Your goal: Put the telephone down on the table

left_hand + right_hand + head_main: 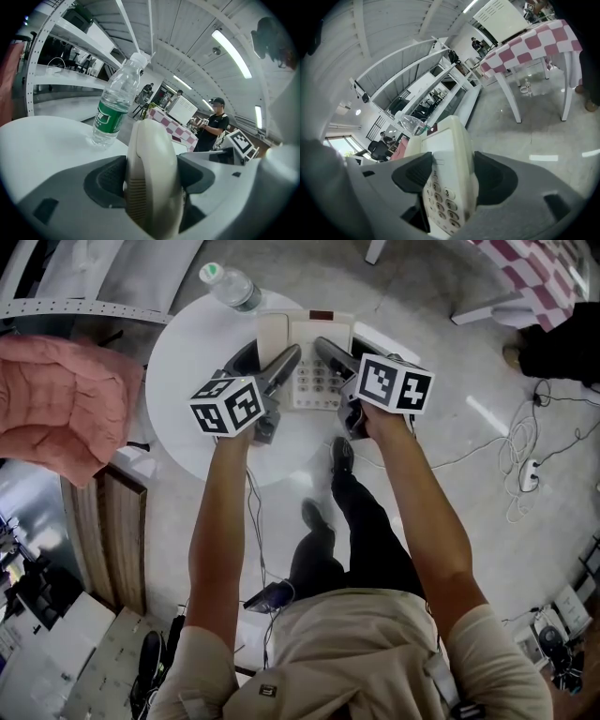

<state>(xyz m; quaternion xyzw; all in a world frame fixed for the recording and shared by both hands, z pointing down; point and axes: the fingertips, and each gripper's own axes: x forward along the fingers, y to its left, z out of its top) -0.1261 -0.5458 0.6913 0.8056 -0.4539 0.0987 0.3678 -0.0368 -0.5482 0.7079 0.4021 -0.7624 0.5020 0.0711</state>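
Note:
A cream telephone (314,343) with a keypad sits over the far part of the round white table (187,381); whether it rests on the table cannot be told. My left gripper (267,357) is shut on its handset (150,173) at the left side. At the right side, my right gripper (342,357) is shut on the telephone's body (447,164), with the keypad showing between the jaws. Both marker cubes hide the near edge of the telephone in the head view.
A water bottle (230,287) with a green label (110,117) stands upright at the table's far left edge, just beyond the telephone. A pink quilted cloth (56,404) lies left of the table. A checkered table (534,273) and floor cables (525,470) lie to the right.

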